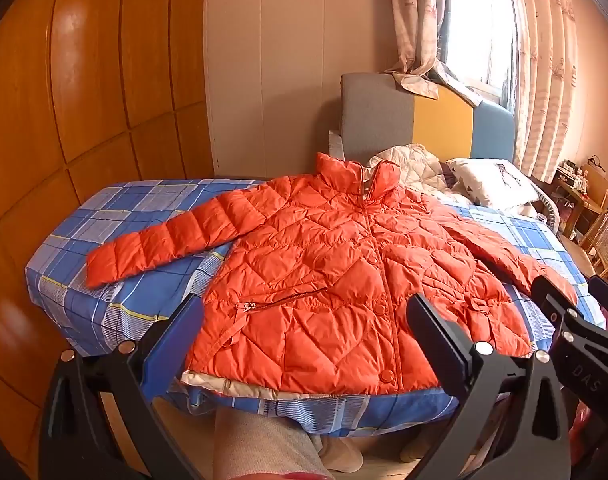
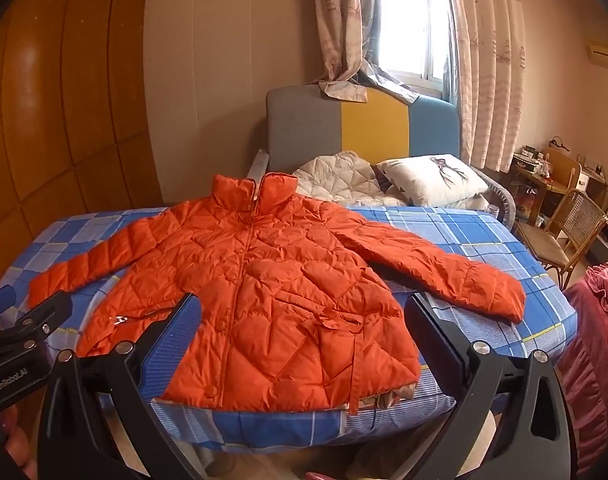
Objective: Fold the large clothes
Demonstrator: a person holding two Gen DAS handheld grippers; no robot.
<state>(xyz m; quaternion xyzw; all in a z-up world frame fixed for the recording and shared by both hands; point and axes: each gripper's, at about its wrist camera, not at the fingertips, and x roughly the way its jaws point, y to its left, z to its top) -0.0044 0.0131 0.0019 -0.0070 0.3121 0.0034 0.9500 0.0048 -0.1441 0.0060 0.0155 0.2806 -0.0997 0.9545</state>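
Observation:
An orange quilted puffer jacket (image 1: 323, 272) lies front up on a blue plaid bed (image 1: 112, 312), collar toward the headboard, both sleeves spread out to the sides. It also shows in the right wrist view (image 2: 272, 280). My left gripper (image 1: 304, 316) is open and empty, held above the jacket's hem near the foot of the bed. My right gripper (image 2: 304, 316) is open and empty, also back from the hem. The right gripper shows at the right edge of the left wrist view (image 1: 567, 296). The left gripper shows at the left edge of the right wrist view (image 2: 28, 300).
The bed (image 2: 463, 240) has a grey, yellow and blue headboard (image 2: 363, 128). A white quilt (image 2: 335, 178) and a pillow (image 2: 431, 178) lie at its head. A wooden wardrobe (image 1: 64, 120) stands left. A wicker chair (image 2: 563, 232) and a desk stand right. A red cloth (image 2: 595, 340) is at right.

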